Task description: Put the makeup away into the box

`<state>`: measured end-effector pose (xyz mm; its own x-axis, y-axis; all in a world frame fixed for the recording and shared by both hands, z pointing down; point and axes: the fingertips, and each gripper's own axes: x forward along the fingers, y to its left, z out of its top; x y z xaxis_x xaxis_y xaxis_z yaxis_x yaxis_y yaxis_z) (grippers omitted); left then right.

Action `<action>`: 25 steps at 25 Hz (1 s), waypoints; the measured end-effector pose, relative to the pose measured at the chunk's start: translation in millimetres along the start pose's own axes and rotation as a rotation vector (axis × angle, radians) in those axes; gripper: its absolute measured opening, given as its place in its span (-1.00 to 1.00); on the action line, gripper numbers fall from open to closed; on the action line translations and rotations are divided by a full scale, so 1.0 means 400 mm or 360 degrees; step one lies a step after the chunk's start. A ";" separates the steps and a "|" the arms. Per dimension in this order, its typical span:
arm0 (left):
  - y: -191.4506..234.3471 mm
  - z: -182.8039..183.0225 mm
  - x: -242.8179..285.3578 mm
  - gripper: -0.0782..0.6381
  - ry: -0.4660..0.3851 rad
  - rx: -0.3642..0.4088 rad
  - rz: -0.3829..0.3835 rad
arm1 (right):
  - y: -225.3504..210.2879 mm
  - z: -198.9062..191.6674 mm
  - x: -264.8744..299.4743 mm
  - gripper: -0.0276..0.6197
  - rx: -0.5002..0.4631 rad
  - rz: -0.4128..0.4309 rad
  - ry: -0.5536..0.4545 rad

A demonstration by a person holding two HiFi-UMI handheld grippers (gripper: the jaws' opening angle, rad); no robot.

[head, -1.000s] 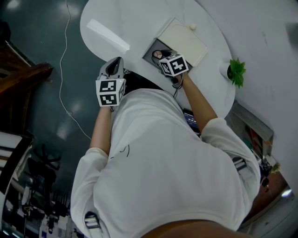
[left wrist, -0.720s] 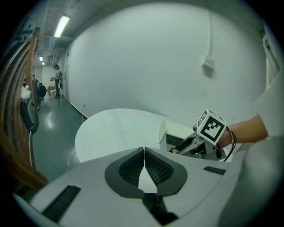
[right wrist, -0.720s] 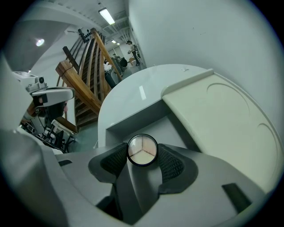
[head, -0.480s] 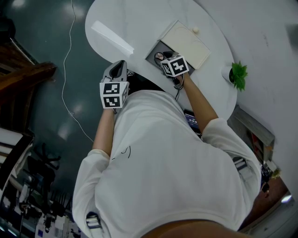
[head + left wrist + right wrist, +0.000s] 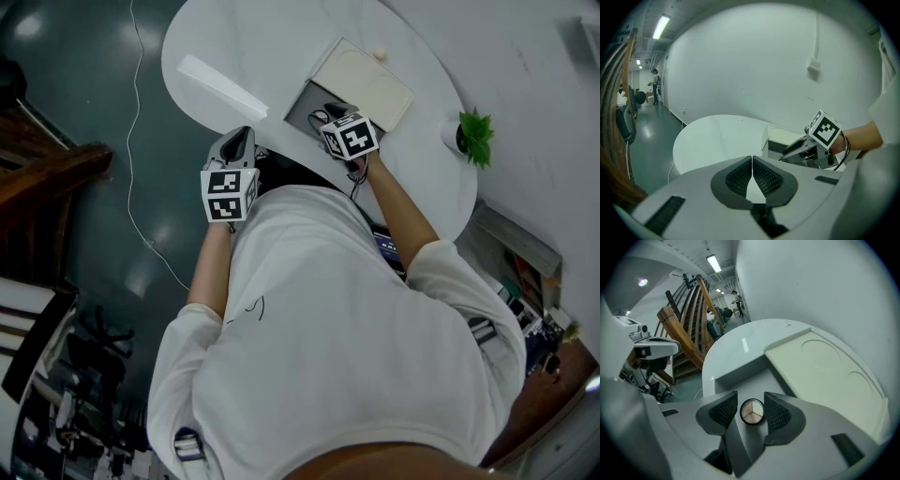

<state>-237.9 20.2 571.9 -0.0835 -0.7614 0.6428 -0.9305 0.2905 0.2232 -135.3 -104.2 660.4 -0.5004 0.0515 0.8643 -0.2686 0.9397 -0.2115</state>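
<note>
A grey box (image 5: 302, 103) with its cream lid (image 5: 364, 82) laid open stands on the round white table (image 5: 281, 47). My right gripper (image 5: 330, 116) points down into the box. In the right gripper view a round makeup compact (image 5: 752, 411) with three pale shades lies on the box floor (image 5: 747, 378) between the right gripper (image 5: 751, 400) pads. Its jaws are closing, with a narrow gap still showing on the left side. My left gripper (image 5: 238, 142) hangs at the table's near edge, shut and empty, pads (image 5: 761, 176) meeting at the tips.
A small potted plant (image 5: 473, 141) stands at the table's right edge. A flat white strip (image 5: 220, 82) lies on the left of the table, and a small white knob (image 5: 379, 54) sits beyond the lid. A cable (image 5: 131, 141) runs over the dark floor. Wooden stairs (image 5: 689, 319) stand farther off.
The head view has shifted slightly. The right gripper stays over the box and now hides more of the compact; the left gripper has not moved.
</note>
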 end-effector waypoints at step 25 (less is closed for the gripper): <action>-0.360 0.015 0.182 -0.72 0.0181 0.0432 -0.0648 | -0.129 -0.221 -0.342 -0.92 0.0486 -0.0580 -0.0499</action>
<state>-112.2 -80.5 582.2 0.3313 -0.7094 0.6221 -0.9399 -0.1902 0.2837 19.8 -129.8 593.5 -0.5385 -0.4045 0.7392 -0.6724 0.7350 -0.0877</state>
